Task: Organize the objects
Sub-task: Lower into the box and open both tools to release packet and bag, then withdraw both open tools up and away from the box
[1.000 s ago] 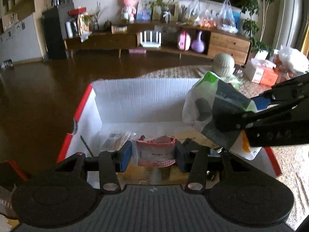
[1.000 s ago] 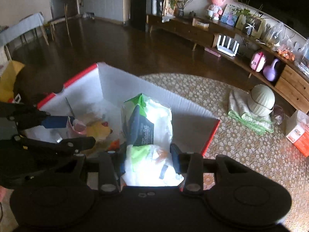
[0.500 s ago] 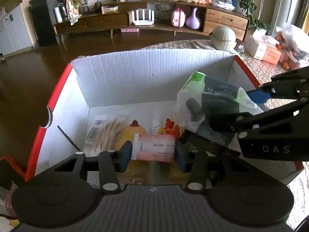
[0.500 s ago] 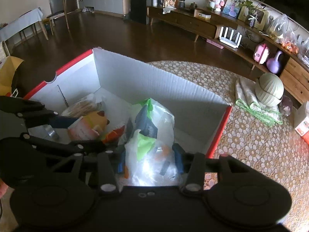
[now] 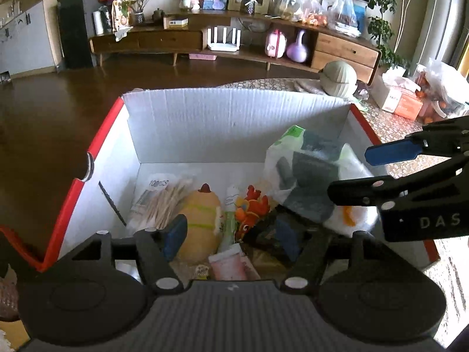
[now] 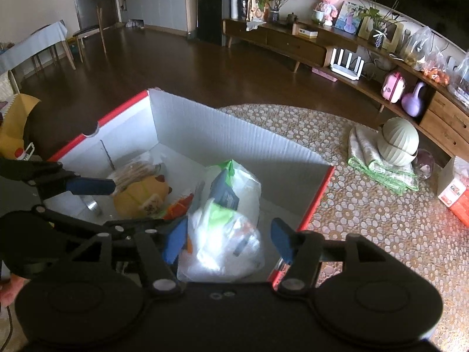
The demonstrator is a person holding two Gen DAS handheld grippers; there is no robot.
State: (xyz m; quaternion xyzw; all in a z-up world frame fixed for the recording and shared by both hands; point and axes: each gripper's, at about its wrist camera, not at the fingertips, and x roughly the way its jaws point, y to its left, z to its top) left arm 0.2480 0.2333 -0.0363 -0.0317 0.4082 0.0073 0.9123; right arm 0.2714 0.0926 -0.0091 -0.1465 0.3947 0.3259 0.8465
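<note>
A white cardboard box with a red rim [image 5: 234,129] [image 6: 222,135] holds a yellow plush [image 5: 202,220], a pack of cotton swabs [image 5: 164,199] and an orange toy [image 5: 252,205]. My left gripper [image 5: 231,237] [image 6: 111,205] hangs over the box's near side with its jaws opening. A pink packet [image 5: 234,265] lies loose in the box just below them, clear of the pads. My right gripper [image 6: 228,242] [image 5: 378,173] is at the box's right end, its jaws opening too. A white and green plastic bag [image 6: 225,228] [image 5: 307,176] rests in the box between them, no longer pinched.
The box stands on a round table with a flower-patterned cloth [image 6: 366,220]. On the cloth to the right lie a folded green towel [image 6: 381,170] with a ribbed pale ball [image 6: 397,142] on it, and an orange and white tissue box [image 6: 457,193]. Dark wooden floor lies beyond.
Both grippers' jaws have spread apart. The pink packet has left the left jaws and dropped into the box. The plastic bag has been let go and has settled in the box.
</note>
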